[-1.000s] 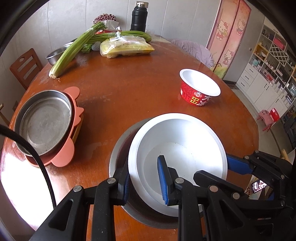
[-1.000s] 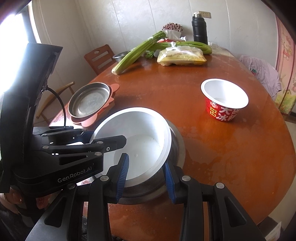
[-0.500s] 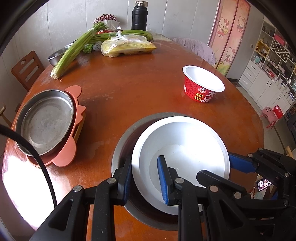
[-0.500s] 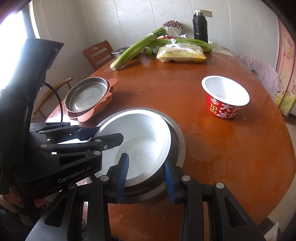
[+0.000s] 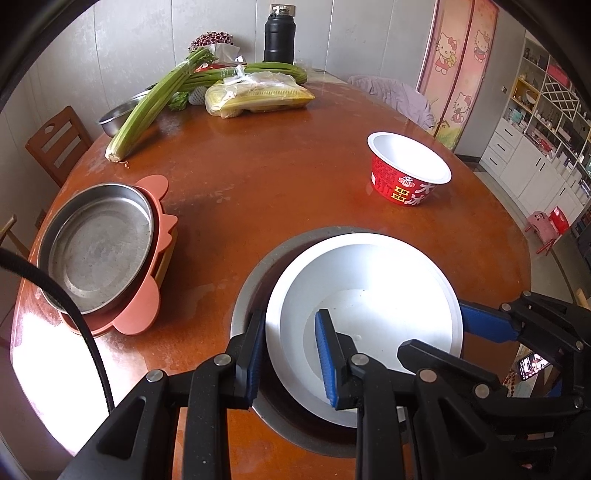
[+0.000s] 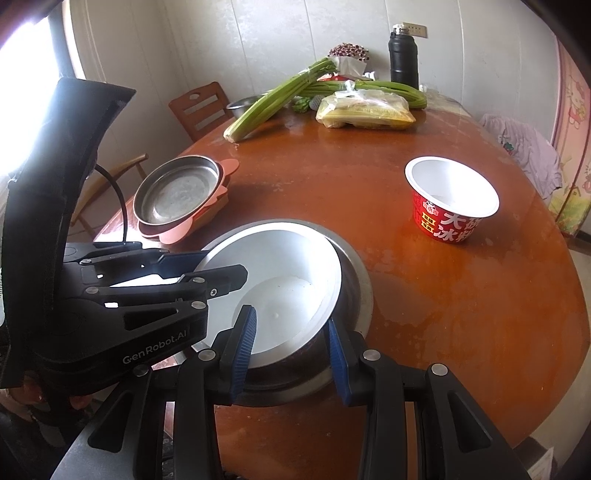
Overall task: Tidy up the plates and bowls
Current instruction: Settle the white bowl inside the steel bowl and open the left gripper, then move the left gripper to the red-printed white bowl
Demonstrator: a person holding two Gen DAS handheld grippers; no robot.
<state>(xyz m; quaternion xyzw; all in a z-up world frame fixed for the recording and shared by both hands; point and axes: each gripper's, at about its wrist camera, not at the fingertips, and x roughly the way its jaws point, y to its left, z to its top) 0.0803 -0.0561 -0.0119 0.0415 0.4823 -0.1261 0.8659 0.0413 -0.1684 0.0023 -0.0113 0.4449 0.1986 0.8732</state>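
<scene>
A round reddish-brown wooden table (image 5: pixel 258 177) carries all items. At its left edge a shallow round stainless-steel pan (image 5: pixel 98 251) sits nested on a salmon-pink plastic plate with ear-shaped tabs (image 5: pixel 142 314), apparently with another tray beneath; that layer is poorly seen.

At the near edge a white round enamel bowl (image 5: pixel 369 310) sits inside a wider grey metal basin (image 5: pixel 255 273), offset toward the basin's right side. The left gripper (image 5: pixel 291 354) is closed on the bowl's left rim, one blue pad outside the wall and one inside. The right gripper (image 6: pixel 291 343) straddles the bowl's right rim in the same manner, its jaws narrow and clamped on the wall.

Toward the right edge a red paper noodle cup with white interior (image 5: pixel 408 173) stands upright, well apart from the bowl.

Along the far edge lie green celery stalks (image 5: pixel 155 107), a clear bag of yellow produce (image 5: pixel 258 96) and an upright black flask (image 5: pixel 279 35).
</scene>
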